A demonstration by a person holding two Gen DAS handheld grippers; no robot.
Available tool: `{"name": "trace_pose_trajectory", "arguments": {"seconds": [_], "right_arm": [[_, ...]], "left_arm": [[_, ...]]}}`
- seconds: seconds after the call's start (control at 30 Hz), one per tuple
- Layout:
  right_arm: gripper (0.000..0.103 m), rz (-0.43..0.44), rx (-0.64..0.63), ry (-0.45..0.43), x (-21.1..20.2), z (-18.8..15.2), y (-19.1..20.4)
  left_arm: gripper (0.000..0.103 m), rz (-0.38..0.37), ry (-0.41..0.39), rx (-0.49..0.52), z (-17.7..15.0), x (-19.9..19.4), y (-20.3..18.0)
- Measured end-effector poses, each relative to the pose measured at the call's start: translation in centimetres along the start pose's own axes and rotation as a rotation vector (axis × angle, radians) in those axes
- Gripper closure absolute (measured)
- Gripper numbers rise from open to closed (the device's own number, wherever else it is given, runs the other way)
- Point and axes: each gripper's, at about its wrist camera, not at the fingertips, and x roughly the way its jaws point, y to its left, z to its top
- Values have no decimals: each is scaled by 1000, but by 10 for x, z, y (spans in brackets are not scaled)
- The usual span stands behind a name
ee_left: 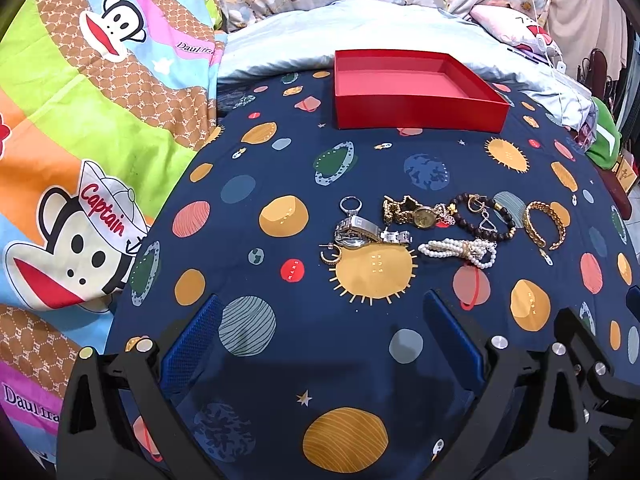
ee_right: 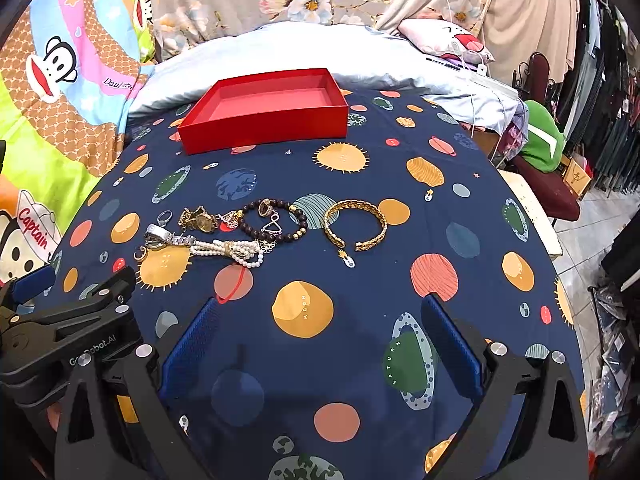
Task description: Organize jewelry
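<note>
"Captain" on monkey's cap (ee_left: 105,209)

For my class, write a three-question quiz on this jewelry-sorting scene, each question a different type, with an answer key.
1. True or false: the red box already holds jewelry.
2. Multiple choice: which piece lies apart from the cluster, on the right? A) pearl bracelet B) gold cuff bangle C) silver watch
3. Short answer: how do the jaws of the left hand-held gripper and the right hand-held gripper stand, and what do they hold?

Key: 1. False, it is empty. 2. B. 3. Both open, holding nothing.
</note>
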Motion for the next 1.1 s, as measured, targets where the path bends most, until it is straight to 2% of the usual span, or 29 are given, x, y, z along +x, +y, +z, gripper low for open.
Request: {"name": "trace_pose_trajectory", "arguments": {"seconds": [0.2, 0.3, 0.53, 0.67, 0.93, 1.1], "right_arm": [[5, 3, 4, 2, 2, 0, 0], [5, 7, 8, 4, 4, 1, -2], [5, -2, 36, 8, 23, 10, -20], [5, 3, 45, 13, 38, 14, -29], [6, 27, 42, 34, 72, 28, -36], [23, 42, 51, 74, 96, 32, -41]], "left_arm": [[5, -13, -3, -6, 0, 1, 0], [5, -2, 28, 28, 1, 6, -2], [5, -46, 57, -69, 4, 26, 16], [5, -9, 66, -77, 4, 37, 26], [5, -19, 75, -94, 10, 52, 34], [5, -15, 101, -80, 13, 61, 29]]}}
